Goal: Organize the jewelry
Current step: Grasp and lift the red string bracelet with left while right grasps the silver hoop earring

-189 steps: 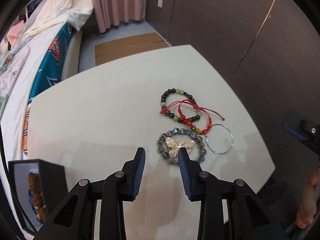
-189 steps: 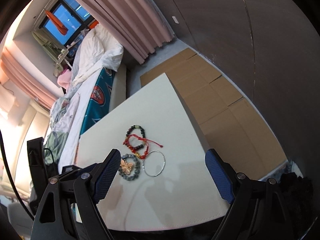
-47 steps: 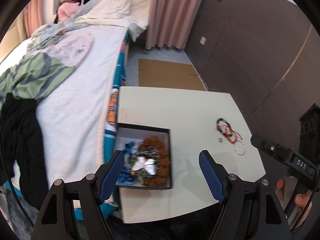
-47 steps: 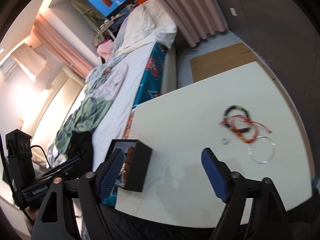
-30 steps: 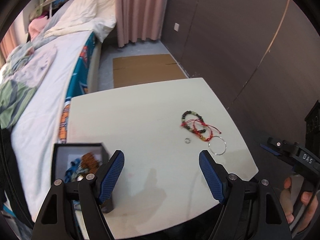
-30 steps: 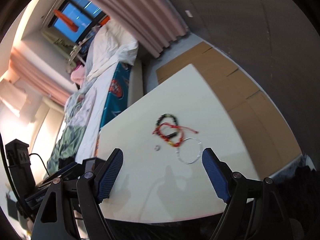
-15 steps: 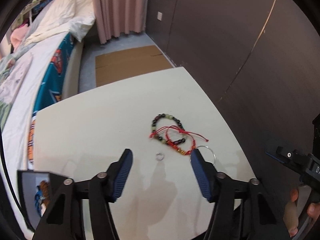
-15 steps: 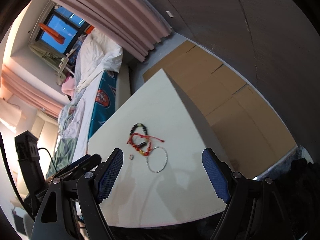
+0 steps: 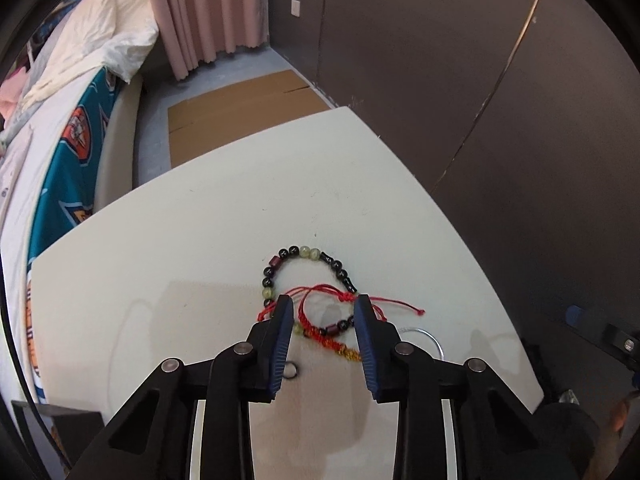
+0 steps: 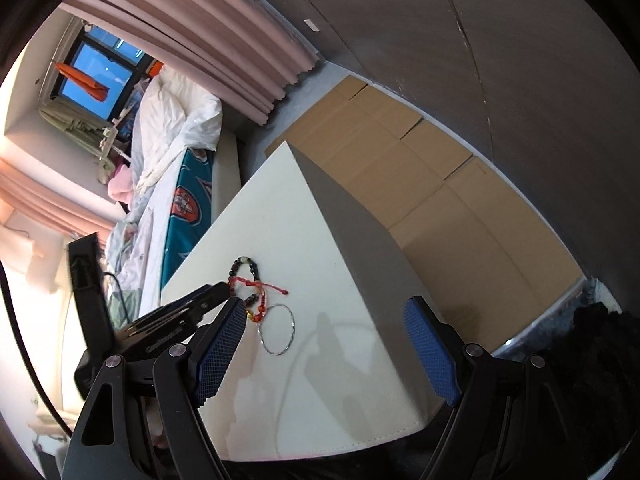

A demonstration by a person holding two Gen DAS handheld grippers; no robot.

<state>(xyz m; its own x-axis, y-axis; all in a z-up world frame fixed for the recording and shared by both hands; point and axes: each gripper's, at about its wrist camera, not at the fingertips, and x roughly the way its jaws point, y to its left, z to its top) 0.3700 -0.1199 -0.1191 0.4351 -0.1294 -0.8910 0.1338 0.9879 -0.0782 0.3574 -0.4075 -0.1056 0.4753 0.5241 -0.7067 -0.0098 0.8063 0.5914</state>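
A dark beaded bracelet (image 9: 304,254) and a red cord bracelet (image 9: 326,330) lie tangled on the white table (image 9: 200,248). A thin silver bangle (image 9: 430,336) lies to their right and a small silver ring (image 9: 291,371) sits near my left finger. My left gripper (image 9: 323,312) is open, low over the red cord bracelet, with one finger on each side of it. My right gripper (image 10: 320,312) is wide open and empty, held above the table's near right part. From the right wrist view the bracelets (image 10: 250,280) and bangle (image 10: 278,334) show beside the left gripper's body.
A black jewelry box corner (image 9: 52,432) sits at the table's near left edge. A bed with a teal cover (image 9: 60,160) runs along the table's left side. Cardboard sheets (image 10: 420,184) cover the floor beyond. A dark wall (image 9: 480,80) stands on the right.
My left gripper has moved from over the box to the bracelet pile, come down close to it, and its jaws have narrowed around the red cord bracelet. The right gripper stays wide open.
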